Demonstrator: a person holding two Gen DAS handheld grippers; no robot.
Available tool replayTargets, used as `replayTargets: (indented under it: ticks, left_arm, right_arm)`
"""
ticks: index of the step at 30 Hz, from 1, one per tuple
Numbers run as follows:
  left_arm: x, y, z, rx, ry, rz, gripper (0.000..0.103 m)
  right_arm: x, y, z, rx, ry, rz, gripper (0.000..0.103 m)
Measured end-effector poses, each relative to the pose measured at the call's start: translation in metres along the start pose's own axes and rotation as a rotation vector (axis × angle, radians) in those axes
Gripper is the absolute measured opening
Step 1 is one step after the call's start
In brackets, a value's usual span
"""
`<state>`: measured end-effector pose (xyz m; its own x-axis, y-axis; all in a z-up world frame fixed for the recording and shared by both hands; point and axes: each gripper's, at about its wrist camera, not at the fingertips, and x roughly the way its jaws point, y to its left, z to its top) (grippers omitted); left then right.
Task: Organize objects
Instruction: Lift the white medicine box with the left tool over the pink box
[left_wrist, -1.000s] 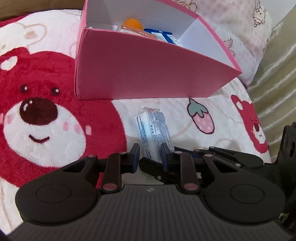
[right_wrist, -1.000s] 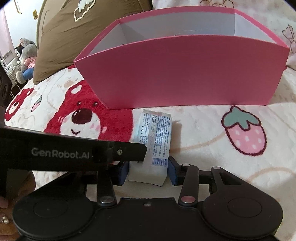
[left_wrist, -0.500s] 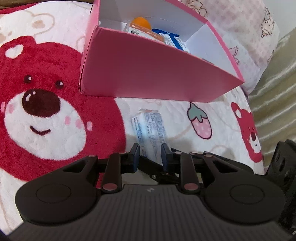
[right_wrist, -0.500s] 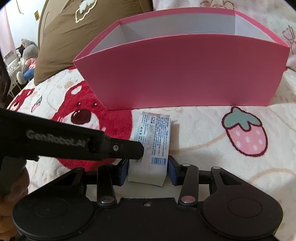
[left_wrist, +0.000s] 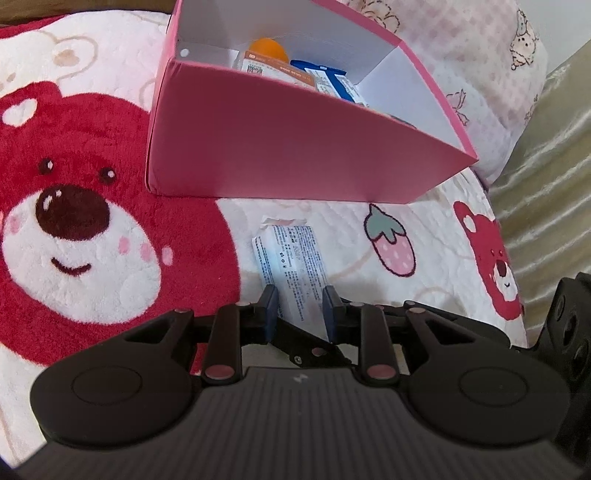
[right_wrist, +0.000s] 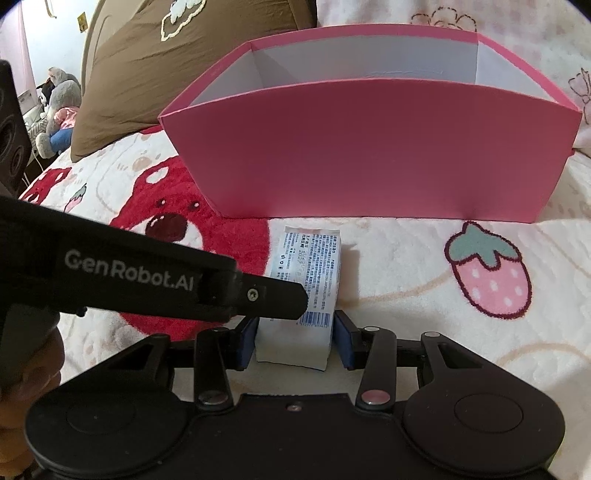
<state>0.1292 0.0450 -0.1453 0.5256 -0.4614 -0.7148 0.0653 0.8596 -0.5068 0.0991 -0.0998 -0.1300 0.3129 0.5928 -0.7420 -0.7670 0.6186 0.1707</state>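
Between my right gripper's (right_wrist: 294, 341) blue pads sits the near end of the tissue pack (right_wrist: 306, 280), and both pads look pressed to its sides, so I read that gripper as clamped on it, with the pack lying flat on the bear blanket (right_wrist: 424, 266) and not yet lifted. My left gripper (left_wrist: 300, 312) is closed down as far as it goes with nothing between its pads; in the right wrist view its black finger reaches across from the left and its tip lies over the pack's near left edge, though I cannot tell if it presses down. Just beyond the pack stands the pink box (left_wrist: 280, 147), near but not touching it. From the left wrist view I can see several things already inside: an orange ball (left_wrist: 269, 50), an orange-edged carton (left_wrist: 273, 68) and a blue-and-white packet (left_wrist: 332, 83). I judge the sorting well along, with this pack the only loose item I can find; what remains is lifting it over the wall and dropping it in. It is a soft white wrapped block, printed with small blue text and a barcode, and should squash a little under the pads.
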Motion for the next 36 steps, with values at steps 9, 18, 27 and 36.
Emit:
replayTargets:
  ticks: [9, 18, 27, 36]
  left_arm:
    - [-0.010, -0.016, 0.003, 0.056, 0.012, 0.023, 0.024]
    - [-0.026, -0.025, 0.006, 0.072, 0.022, 0.035, 0.026]
    - [-0.049, -0.035, 0.014, 0.045, 0.028, 0.011, 0.026]
    - [-0.075, -0.043, 0.021, 0.032, 0.016, 0.004, 0.026]
  right_arm:
    - [-0.012, 0.004, 0.009, 0.003, 0.011, -0.006, 0.048]
    - [-0.023, 0.009, 0.017, -0.014, 0.026, -0.015, 0.048]
    - [-0.045, 0.022, 0.028, -0.036, 0.029, -0.024, 0.048]
    - [-0.066, 0.031, 0.041, -0.053, 0.032, -0.027, 0.048]
